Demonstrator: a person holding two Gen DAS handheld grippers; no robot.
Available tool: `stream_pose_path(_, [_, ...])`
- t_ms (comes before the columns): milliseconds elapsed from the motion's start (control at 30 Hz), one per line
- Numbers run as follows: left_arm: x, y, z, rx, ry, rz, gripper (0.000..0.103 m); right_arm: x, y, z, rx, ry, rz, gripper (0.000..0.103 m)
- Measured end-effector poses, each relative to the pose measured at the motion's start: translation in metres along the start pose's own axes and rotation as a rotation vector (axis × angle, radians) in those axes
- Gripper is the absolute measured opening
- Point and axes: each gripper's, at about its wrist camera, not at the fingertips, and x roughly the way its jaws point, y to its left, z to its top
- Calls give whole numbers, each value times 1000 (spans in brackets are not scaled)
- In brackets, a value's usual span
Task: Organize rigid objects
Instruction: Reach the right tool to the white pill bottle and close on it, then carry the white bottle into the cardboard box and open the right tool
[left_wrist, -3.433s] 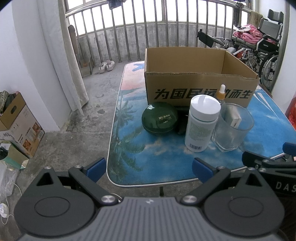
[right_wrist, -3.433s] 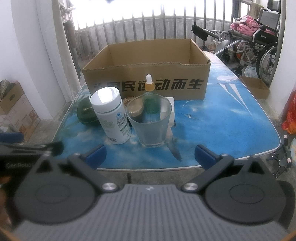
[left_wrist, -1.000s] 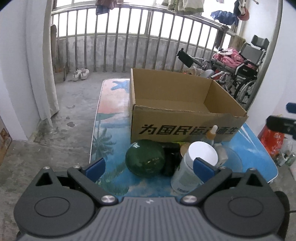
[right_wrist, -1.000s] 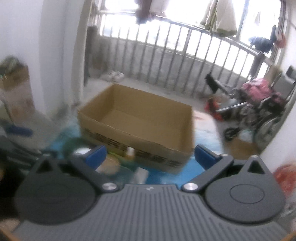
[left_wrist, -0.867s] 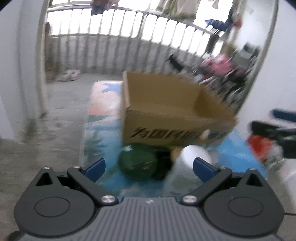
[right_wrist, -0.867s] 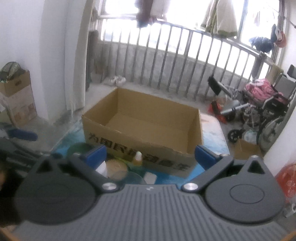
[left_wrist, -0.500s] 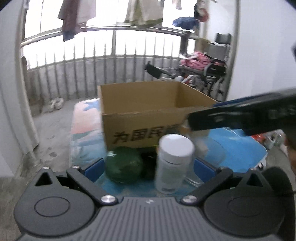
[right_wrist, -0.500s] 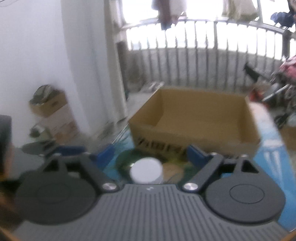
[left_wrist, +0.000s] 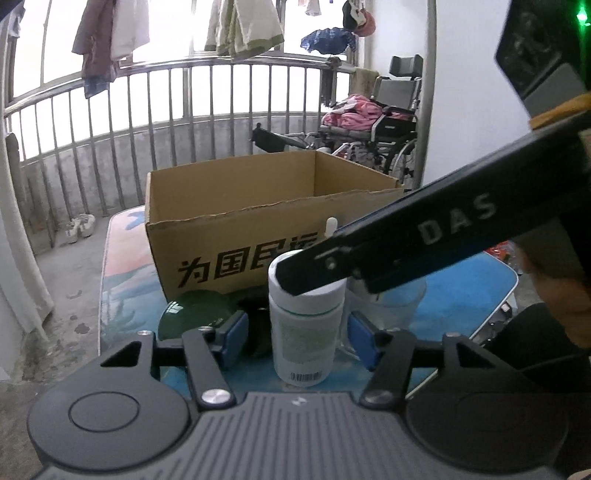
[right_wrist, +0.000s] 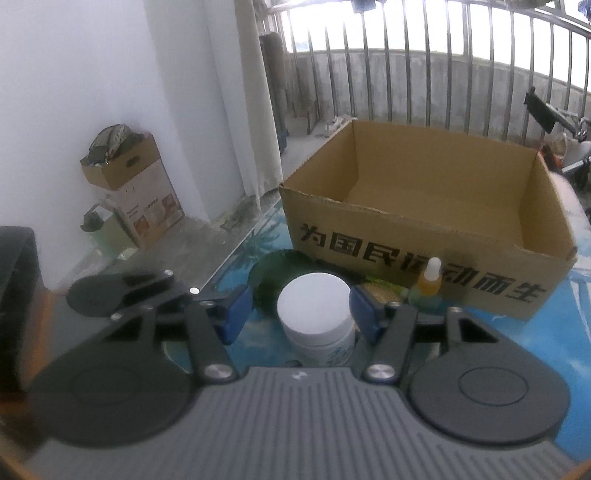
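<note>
A white pill bottle with a white cap (left_wrist: 306, 325) (right_wrist: 316, 319) stands on the blue table in front of an open, empty cardboard box (left_wrist: 266, 221) (right_wrist: 428, 225). A green round case (left_wrist: 192, 314) (right_wrist: 280, 273) lies left of it, a clear glass (left_wrist: 388, 299) right of it, and a dropper bottle (right_wrist: 430, 282) by the box. My left gripper (left_wrist: 297, 338) is open with the bottle between its blue pads, apart from them. My right gripper (right_wrist: 301, 314) is open above the bottle's cap; its black arm (left_wrist: 424, 236) crosses the left wrist view.
The table's left edge (left_wrist: 105, 295) drops to a concrete floor. A small cardboard carton (right_wrist: 136, 192) stands by the white wall. Metal railings (left_wrist: 184, 129) and a wheelchair (left_wrist: 388, 125) lie behind the box.
Both grippers have come down and in around the white bottle, and their jaws have narrowed. The right gripper now reaches over the bottle's cap.
</note>
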Motion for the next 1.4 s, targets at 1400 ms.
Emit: stream_pose_path(1400, [-47, 18, 52, -28, -149, -39, 43, -29, 16, 48, -23, -50, 14, 53])
